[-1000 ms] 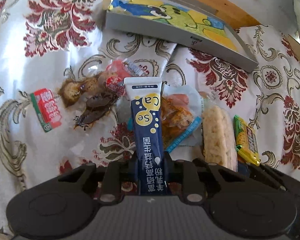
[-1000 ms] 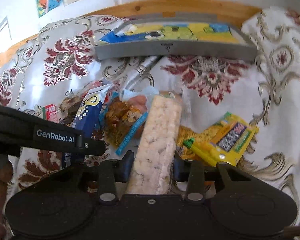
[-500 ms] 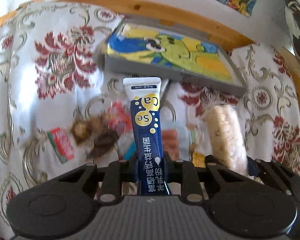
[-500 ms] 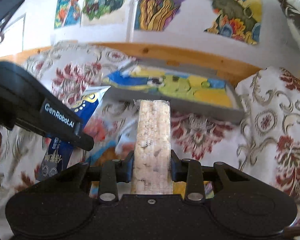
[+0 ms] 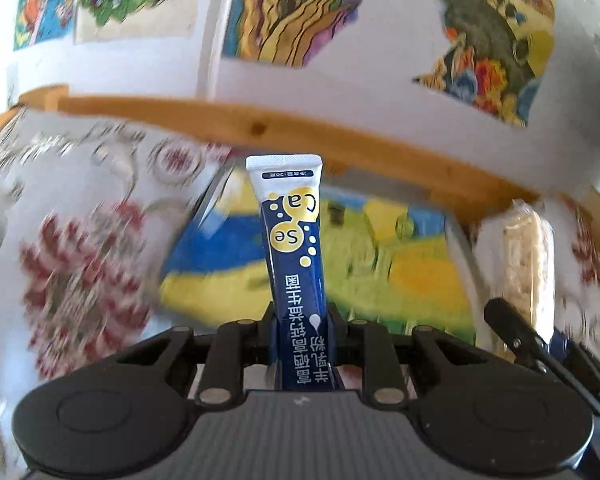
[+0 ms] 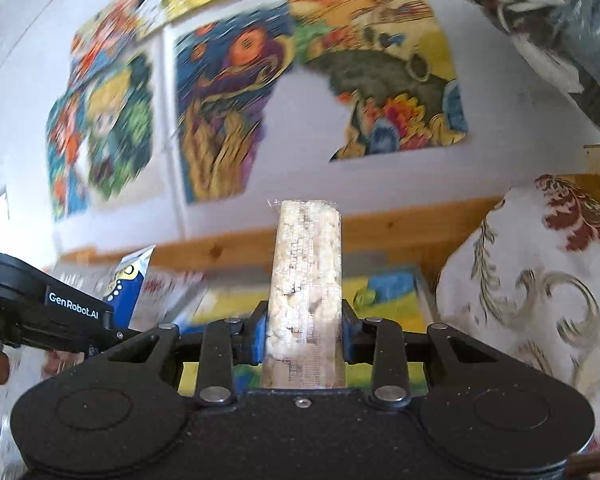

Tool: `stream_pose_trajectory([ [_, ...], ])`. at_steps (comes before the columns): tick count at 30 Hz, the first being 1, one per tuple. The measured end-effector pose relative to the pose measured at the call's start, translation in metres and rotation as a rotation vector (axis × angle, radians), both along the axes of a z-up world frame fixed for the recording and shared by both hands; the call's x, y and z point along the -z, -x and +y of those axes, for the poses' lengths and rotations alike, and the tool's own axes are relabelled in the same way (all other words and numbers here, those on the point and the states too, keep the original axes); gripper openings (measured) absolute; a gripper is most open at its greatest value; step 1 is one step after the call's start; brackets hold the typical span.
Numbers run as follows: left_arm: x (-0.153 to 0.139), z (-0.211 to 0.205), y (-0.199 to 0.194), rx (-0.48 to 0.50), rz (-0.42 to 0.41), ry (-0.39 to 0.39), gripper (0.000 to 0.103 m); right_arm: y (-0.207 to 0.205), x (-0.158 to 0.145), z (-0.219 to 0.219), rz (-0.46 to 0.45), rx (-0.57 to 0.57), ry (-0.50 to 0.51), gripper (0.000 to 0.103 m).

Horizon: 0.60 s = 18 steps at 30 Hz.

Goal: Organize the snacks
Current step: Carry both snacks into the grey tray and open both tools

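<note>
Sachet [image 5: 296, 264] left of rice bar [image 5: 526, 272], tray [image 5: 400, 280] behind

Floral tablecloth [image 5: 80, 272]; wall posters [image 6: 228, 92]; wooden rail [image 5: 340, 136].

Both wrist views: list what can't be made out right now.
- Tray, left wrist view: motion blur smears its picture; the blue sachet in the left gripper covers its middle.
- Tray's inside, right wrist view: mostly hidden behind the right gripper and its rice bar.
- Other snacks on the tablecloth: below both frames, not visible.
- Small print on the sachet: upside down, too small to read.
</note>
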State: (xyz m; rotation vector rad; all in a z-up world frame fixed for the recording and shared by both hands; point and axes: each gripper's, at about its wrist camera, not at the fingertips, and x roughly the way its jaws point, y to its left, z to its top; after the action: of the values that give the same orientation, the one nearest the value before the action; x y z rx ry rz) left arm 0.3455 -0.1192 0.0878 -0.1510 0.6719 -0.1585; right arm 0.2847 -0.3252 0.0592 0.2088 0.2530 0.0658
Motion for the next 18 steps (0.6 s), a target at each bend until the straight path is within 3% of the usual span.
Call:
stream_pose_trajectory([
  [6, 0.002, -0.030, -0.058, -0.015, -0.017, 0.018, 0.024, -0.051, 0.011, -0.028, -0.021, 0.034, -0.144, 0.036],
  [13, 0.031, -0.048, -0.099, -0.029, 0.048, 0.001, 0.024, -0.080, 0.045, -0.036, 0.010, 0.053, -0.126, 0.036],
  [18, 0.055, -0.051, -0.114, -0.044, 0.106, 0.005, 0.024, -0.096, 0.063, -0.041, 0.095, 0.064, -0.138, 0.036],
])
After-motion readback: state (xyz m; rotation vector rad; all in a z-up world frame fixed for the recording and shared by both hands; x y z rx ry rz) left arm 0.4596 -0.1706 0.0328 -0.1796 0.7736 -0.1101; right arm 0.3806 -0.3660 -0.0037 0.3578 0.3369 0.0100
